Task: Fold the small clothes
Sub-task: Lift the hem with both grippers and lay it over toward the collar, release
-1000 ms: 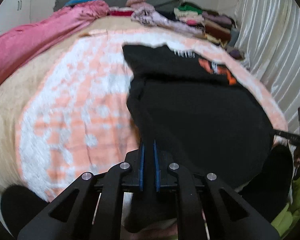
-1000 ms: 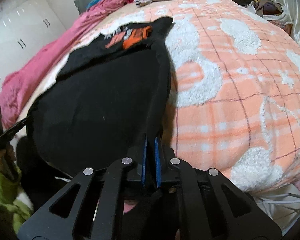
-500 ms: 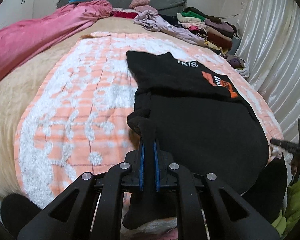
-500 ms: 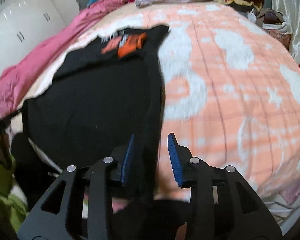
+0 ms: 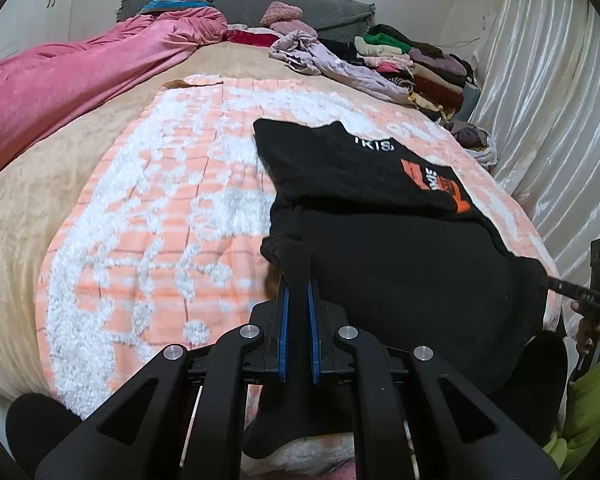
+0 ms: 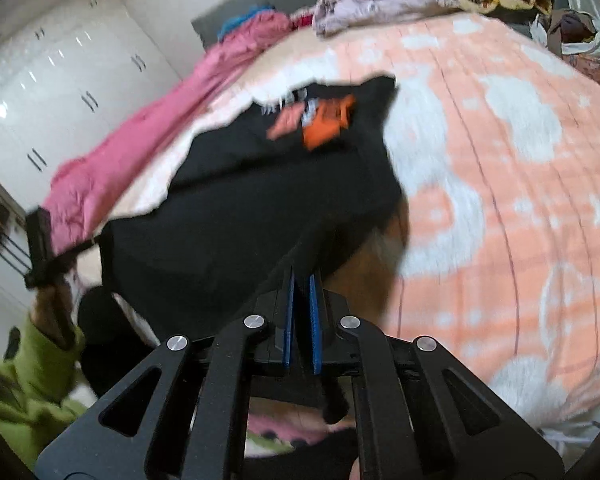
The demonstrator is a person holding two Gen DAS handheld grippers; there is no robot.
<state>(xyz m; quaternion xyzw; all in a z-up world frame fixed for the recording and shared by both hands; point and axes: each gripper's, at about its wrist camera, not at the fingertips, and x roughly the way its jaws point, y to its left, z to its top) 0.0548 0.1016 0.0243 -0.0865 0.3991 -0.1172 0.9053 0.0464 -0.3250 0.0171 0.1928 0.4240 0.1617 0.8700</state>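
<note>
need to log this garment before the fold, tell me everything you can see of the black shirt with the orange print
The black shirt with the orange print looks like soft, matte knit fabric, with white lettering above an orange block graphic at its far end. It lies spread across the orange and white plush blanket, its near hem hanging over the bed edge. The left gripper is shut on a bunched fold at the near left edge, and the right gripper is shut on the near right edge, lifting it off the blanket. A crease crosses it below the print.

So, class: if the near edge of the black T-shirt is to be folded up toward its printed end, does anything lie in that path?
Nothing visible does. Both the left gripper and right gripper already pinch the black T-shirt, and its upper surface up to the orange print is bare.
</note>
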